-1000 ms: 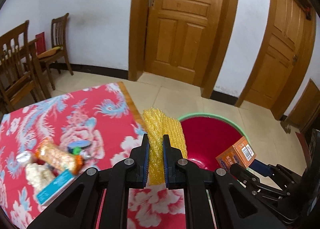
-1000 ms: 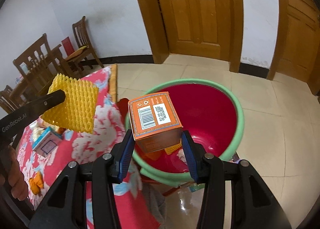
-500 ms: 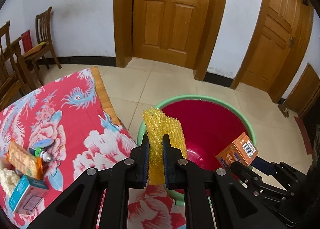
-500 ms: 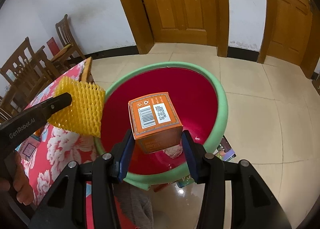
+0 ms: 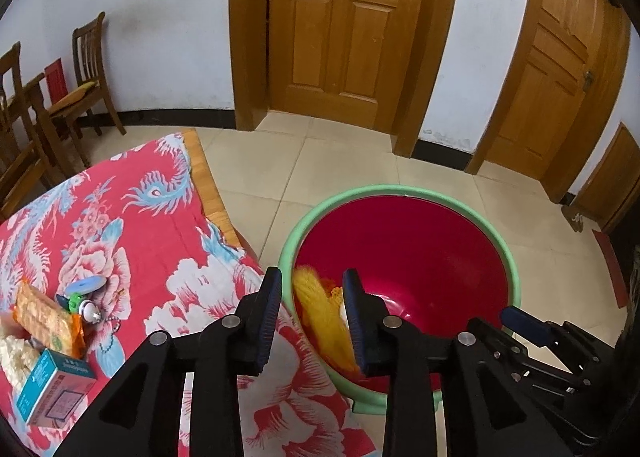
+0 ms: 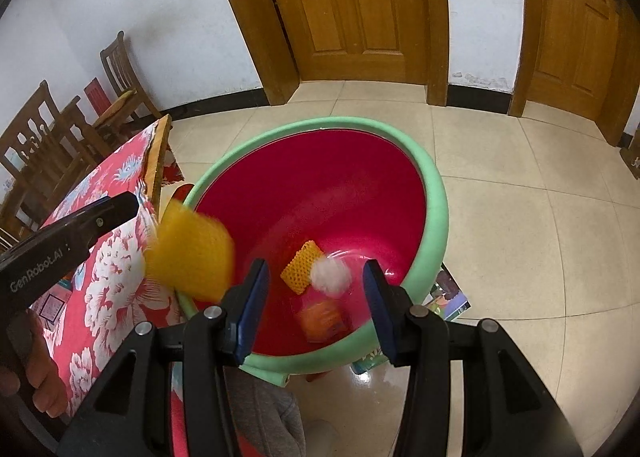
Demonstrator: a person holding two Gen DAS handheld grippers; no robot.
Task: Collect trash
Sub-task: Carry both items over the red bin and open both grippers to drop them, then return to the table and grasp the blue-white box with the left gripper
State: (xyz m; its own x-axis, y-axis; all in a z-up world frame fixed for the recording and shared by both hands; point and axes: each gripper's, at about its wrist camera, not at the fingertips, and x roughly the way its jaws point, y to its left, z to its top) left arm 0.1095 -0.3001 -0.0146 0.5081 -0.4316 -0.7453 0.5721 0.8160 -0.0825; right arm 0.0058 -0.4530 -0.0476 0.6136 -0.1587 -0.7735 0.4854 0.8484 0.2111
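Jaws wide on both grippers — empty | yellow foam net (image 6: 190, 253) blurred | orange box (image 6: 322, 322) blurred in basin (image 6: 434, 193)

– What do we make of the basin (image 6: 434, 193)?
– Glossy plastic, smooth red inside. At nine o'clock we see flowered cloth (image 5: 132, 241) on the desk.
– And the floor (image 6: 520, 217)?
– Polished tile; the doors (image 5: 340, 25) look like varnished wood.
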